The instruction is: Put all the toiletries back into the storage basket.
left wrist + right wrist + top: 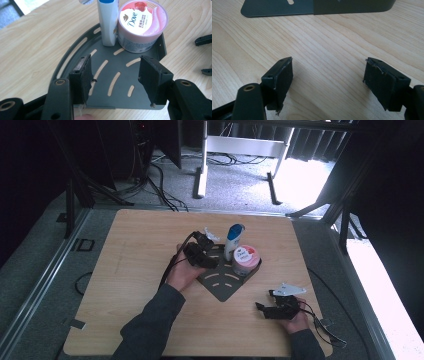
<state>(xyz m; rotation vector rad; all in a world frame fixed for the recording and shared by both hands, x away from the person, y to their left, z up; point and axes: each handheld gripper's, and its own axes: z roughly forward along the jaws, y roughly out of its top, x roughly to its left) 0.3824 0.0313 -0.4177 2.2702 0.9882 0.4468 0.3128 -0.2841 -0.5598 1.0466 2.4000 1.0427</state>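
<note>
the dark slotted corner tray [225, 287] lies mid-table [125, 245], wide bare wood on every side of it. at its far corner a white bottle with a blue cap [233, 240] stands upright, touching a pink tub [245, 259] whose lid reads "dove". the left gripper [205, 242] hovers over the tray's near slots, jaws apart, empty. the right gripper [265, 307] rests beside the tray, jaws apart, empty.

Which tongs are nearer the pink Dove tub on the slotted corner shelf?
Left. The left tongs hover open over the shelf, just beside the Dove tub. The right tongs rest open on the table, off the shelf's near corner.
</note>
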